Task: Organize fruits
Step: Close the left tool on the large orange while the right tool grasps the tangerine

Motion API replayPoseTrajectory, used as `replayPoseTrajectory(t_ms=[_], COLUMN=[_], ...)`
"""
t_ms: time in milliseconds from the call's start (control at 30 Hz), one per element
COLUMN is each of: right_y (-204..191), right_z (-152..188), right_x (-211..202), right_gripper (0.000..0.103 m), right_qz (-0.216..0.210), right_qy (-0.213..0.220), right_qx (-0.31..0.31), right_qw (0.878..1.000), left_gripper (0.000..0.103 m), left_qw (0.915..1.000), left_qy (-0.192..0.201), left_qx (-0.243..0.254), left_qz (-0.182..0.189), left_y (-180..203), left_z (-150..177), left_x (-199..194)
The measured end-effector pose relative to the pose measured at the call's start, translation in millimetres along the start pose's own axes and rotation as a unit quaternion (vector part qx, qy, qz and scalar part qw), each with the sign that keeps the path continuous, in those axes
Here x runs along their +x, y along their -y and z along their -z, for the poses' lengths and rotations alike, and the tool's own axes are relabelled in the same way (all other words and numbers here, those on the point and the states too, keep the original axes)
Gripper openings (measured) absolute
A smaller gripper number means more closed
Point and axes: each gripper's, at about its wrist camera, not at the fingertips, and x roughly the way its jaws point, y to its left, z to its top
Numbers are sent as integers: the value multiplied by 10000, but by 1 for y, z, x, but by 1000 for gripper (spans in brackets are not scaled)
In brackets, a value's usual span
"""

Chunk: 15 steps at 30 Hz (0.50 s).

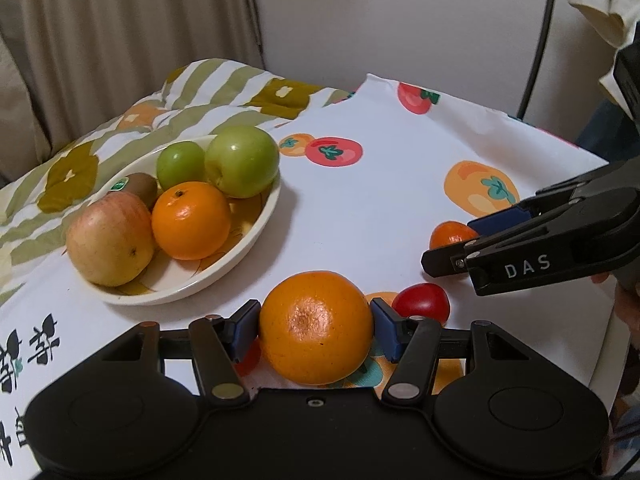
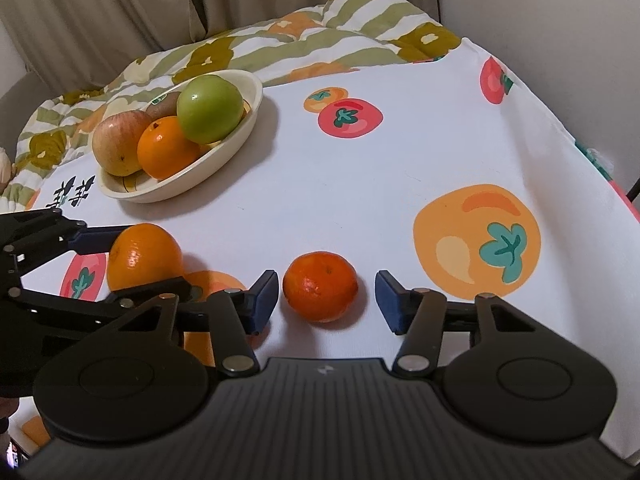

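While the cream bowl (image 1: 224,276) sits at the left of the fruit-print tablecloth (image 1: 360,200), the left wrist view shows five fruits in it: a red-yellow apple (image 1: 110,240), a kiwi (image 1: 138,188) with a green sticker, a small green apple (image 1: 180,164), a large green apple (image 1: 242,160) and an orange (image 1: 191,220); from the right wrist view the small green apple is hidden behind the large one, and the bowl (image 2: 240,128) lies well beyond both grippers. Nearer the middle, the left gripper (image 1: 316,326) has its blue pads (image 1: 244,328) pressed against both sides of a big orange (image 1: 316,328), closed to that fruit's width; whether the fruit rests on the cloth or is lifted clear I cannot tell. Just right of it a small red fruit (image 1: 422,302) lies on the cloth, seen only by the left camera. Further right, the right gripper (image 2: 326,300) stands wide apart around a small tangerine (image 2: 320,286) that sits on the cloth, with a clear gap between each pad (image 2: 386,300) and the peel. In the left view that tangerine (image 1: 450,234) is half hidden behind the right gripper's fingers (image 1: 496,220). A striped quilt (image 2: 320,28) lies behind the table.
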Motion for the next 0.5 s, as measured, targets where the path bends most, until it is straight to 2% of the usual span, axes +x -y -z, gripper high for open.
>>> replayPoseTrajectory(t_ms=[100,500], right_y=[1,-8], right_z=[-2,-24], right_x=[1,-23], right_gripper=[55,54], right_qz=[-94,-325], right_qy=[-57,75], right_qx=[-57,-500], right_qw=[9999,9982], left_gripper=[64,64], left_qw=[9998,9947], left_qy=[24,229], left_qx=[-158,-893], left_qz=[-71,-463], left_y=[-2,-5], left_z=[-2,-13], left_x=[-6,-48])
